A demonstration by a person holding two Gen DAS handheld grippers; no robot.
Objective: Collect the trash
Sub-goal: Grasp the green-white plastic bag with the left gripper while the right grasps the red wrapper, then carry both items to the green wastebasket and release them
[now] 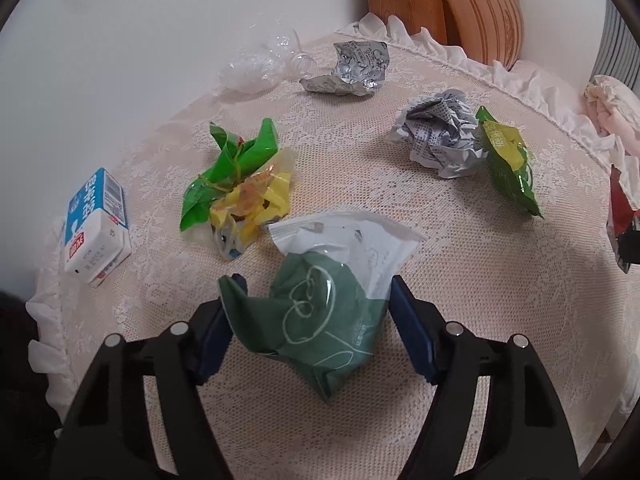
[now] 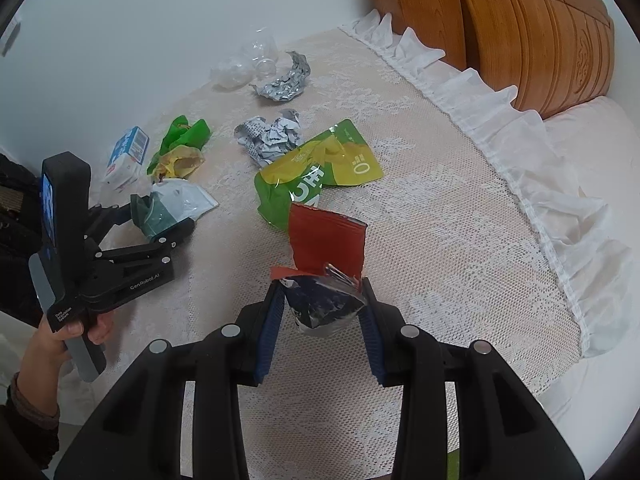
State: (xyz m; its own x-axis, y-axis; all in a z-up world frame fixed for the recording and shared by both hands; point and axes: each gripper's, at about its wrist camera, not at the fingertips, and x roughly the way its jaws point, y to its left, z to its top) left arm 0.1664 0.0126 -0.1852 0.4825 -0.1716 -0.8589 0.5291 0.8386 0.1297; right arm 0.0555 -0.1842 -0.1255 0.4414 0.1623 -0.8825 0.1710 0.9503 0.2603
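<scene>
A: Where does the left gripper (image 1: 310,320) stand?

B: Its jaws straddle the dark green and white wrapper (image 1: 328,296), one blue pad against each side of the crumpled bag. They look pressed onto it, gripping it just above the lace tablecloth (image 1: 460,280).

A: And the right gripper (image 2: 322,312)?

B: Clenched on a red and silver foil packet (image 2: 326,264). The silver end sits between the pads and the red flap sticks up past the fingertips.

A: Take the dark green and white wrapper as the landmark. What lies around it?

B: Just beyond it to the left is a bright green and yellow wrapper bundle (image 1: 236,184), nearly touching the white edge of the bag. Farther left, near the cloth's edge, a blue and white milk carton (image 1: 96,224) lies on its side. Beyond it to the right sits a ball of crumpled printed paper (image 1: 440,132), with a green and yellow snack bag (image 1: 508,160) touching the paper's right side.

A: Anything farther back?

B: A crumpled silver blister sheet (image 1: 352,68), well beyond the wrapper, and a crushed clear plastic bottle (image 1: 260,64) just left of that sheet, by the wall.

A: Is the person visible?

B: From the right wrist view, a hand (image 2: 80,332) wraps the left gripper's handle. A wooden headboard (image 2: 520,28) rises behind the frilled cloth edge.
</scene>
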